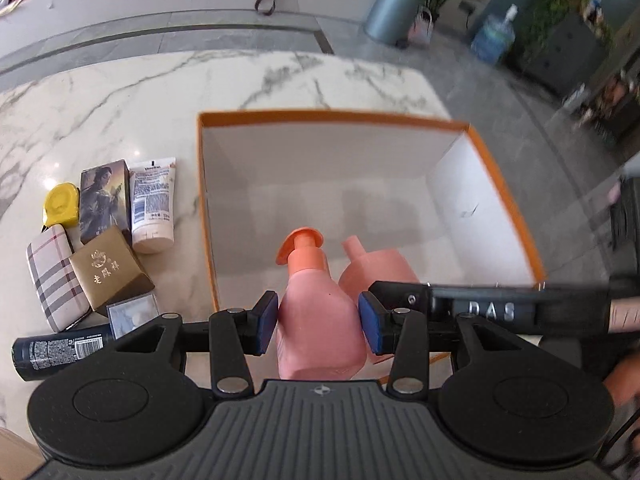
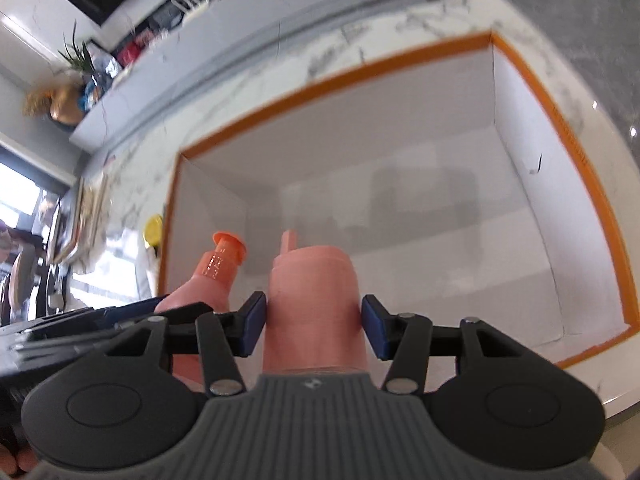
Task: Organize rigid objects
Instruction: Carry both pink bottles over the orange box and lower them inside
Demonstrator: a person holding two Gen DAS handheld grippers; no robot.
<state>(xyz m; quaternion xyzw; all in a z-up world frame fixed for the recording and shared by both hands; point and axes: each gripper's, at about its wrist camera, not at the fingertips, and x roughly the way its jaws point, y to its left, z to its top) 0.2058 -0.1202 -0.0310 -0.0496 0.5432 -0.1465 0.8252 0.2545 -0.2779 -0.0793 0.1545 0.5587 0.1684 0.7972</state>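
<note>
Left wrist view: the left hand-held gripper [image 1: 318, 322], at lower centre of the frame, clamps its blue pads against both sides of a pink pump bottle [image 1: 320, 320] with an orange pump head, holding it over the near edge of an open orange-rimmed box [image 1: 500, 184] with white inner walls. Just right of it, a second, paler pink bottle [image 1: 376, 268] hangs beside it above the box floor, with the black body of the right hand-held gripper reaching in from the right edge. On the marble tabletop [image 1: 120, 92] at left lie a yellow tape measure [image 1: 61, 204], a picture-printed carton [image 1: 105, 200], a white tube [image 1: 153, 204], a plaid case [image 1: 54, 276], a gold box [image 1: 110, 268] and a dark spray can [image 1: 60, 350], clustered together outside the box.

Right wrist view: the right hand-held gripper [image 2: 314, 328], at lower centre, grips the pale pink bottle [image 2: 316, 304] between its blue pads, nozzle pointing up-frame over the box [image 2: 560, 128] interior. At lower left the pump bottle [image 2: 208, 284] leans beside it, partly hidden by the left hand-held gripper's black frame. The yellow tape measure [image 2: 154, 230] shows just beyond the box's left wall; much of the left side is blurred.
</note>
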